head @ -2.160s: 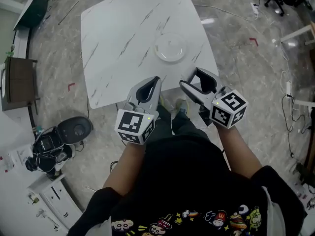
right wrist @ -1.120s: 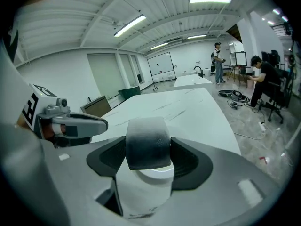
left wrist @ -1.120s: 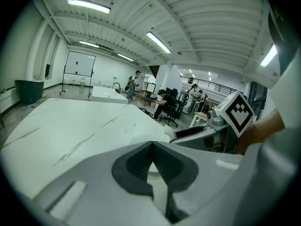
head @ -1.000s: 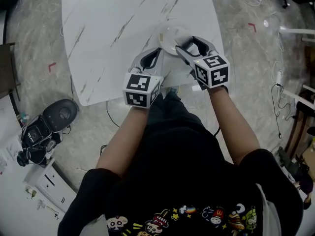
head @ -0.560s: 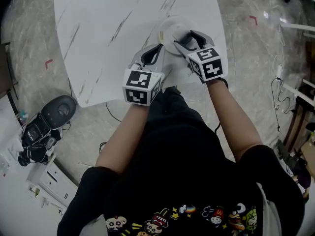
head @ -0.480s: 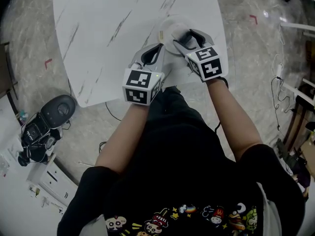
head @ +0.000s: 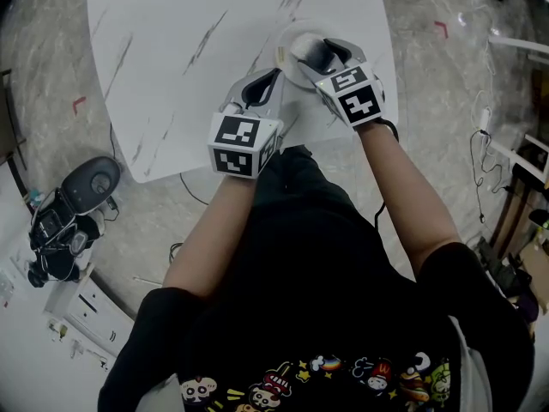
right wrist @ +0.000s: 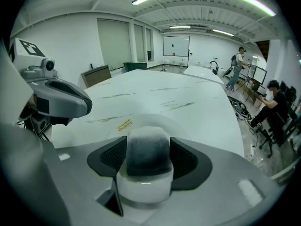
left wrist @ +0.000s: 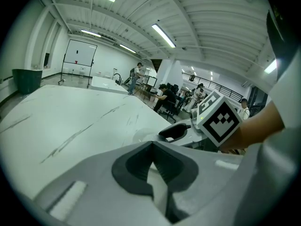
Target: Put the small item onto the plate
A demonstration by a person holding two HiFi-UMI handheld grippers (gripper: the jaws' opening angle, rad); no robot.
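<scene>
— Item's position?
— The small grey-white rounded block was pinched in the right claw, over the white round plate, upper centre. The left claw was pressed together, empty.
— Next?
— Lowering, then release, I judged.

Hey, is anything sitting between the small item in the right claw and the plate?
Nothing visible. The right claw grips the small item right at the plate, whose visible part is bare. The left claw sits shut off to the side.
</scene>
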